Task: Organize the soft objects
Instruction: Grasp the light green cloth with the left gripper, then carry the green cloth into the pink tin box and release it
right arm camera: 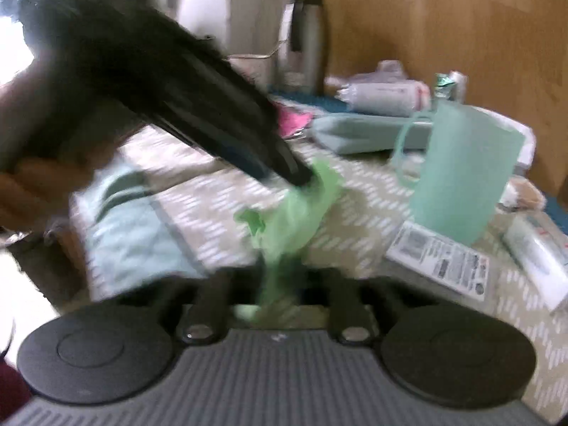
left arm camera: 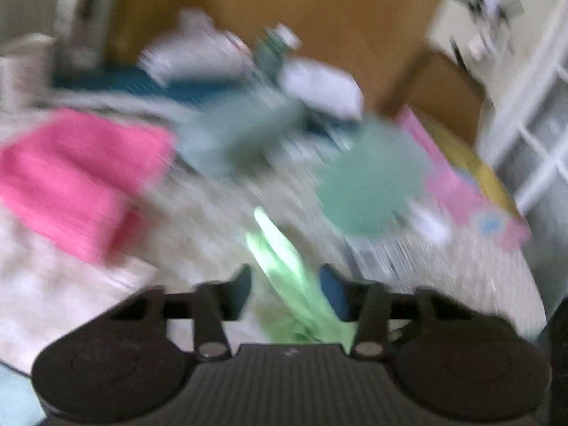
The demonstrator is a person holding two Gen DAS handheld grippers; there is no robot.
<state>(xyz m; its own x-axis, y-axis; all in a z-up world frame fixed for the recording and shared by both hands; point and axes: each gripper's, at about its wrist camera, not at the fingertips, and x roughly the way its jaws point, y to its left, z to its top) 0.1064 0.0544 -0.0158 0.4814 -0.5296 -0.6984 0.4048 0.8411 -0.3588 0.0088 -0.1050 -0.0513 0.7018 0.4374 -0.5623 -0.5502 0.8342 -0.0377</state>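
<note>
left wrist: your left claw (left arm camera: 285,284) is clamped on the light-green cloth (left arm camera: 284,266), which runs straight ahead | right wrist: your right claw (right arm camera: 280,284) clamps its near end, cloth stretched up-right to the left claw, above the bed (right arm camera: 220,206).

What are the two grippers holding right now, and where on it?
Both hold the green cloth: left gripper pinches its upper end, right gripper its lower end.

Light green cloth (right arm camera: 294,213) between my black claw's (right arm camera: 280,284) fingers; ahead, a mint bag (right arm camera: 461,177) on beige white-dashed bedding (right arm camera: 220,220).
</note>
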